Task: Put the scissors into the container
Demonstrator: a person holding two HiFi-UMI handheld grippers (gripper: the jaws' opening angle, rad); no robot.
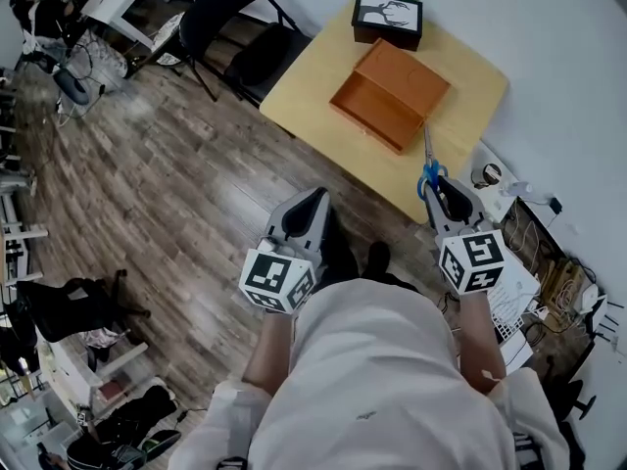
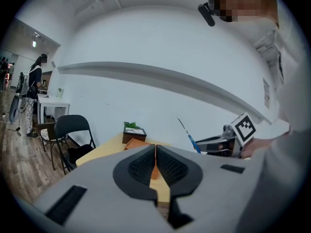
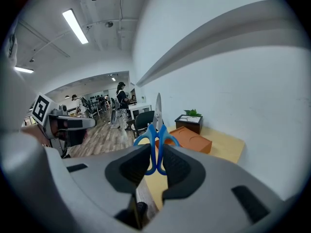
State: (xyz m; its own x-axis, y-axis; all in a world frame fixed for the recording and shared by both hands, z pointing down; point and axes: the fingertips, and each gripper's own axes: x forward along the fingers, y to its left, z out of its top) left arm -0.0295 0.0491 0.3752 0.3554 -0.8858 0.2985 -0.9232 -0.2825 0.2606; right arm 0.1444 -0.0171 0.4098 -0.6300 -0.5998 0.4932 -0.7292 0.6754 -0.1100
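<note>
The scissors (image 1: 428,167) have blue handles and a thin blade that points toward the table. My right gripper (image 1: 440,189) is shut on their handles, just off the table's near edge. In the right gripper view the scissors (image 3: 156,137) stick up between the pads. The container (image 1: 390,93) is an open, shallow orange box on the light wooden table (image 1: 304,81), beyond the scissors' tip; it also shows as the orange box (image 3: 190,139). My left gripper (image 1: 315,200) is shut on nothing, held over the floor left of the right one. Its jaws (image 2: 155,153) face the table.
A black planter box (image 1: 387,20) with a green plant stands at the table's far corner, behind the container. A black folding chair (image 1: 245,37) is at the table's left side. Cables and clutter (image 1: 534,253) lie on the floor at right. A white wall runs behind the table.
</note>
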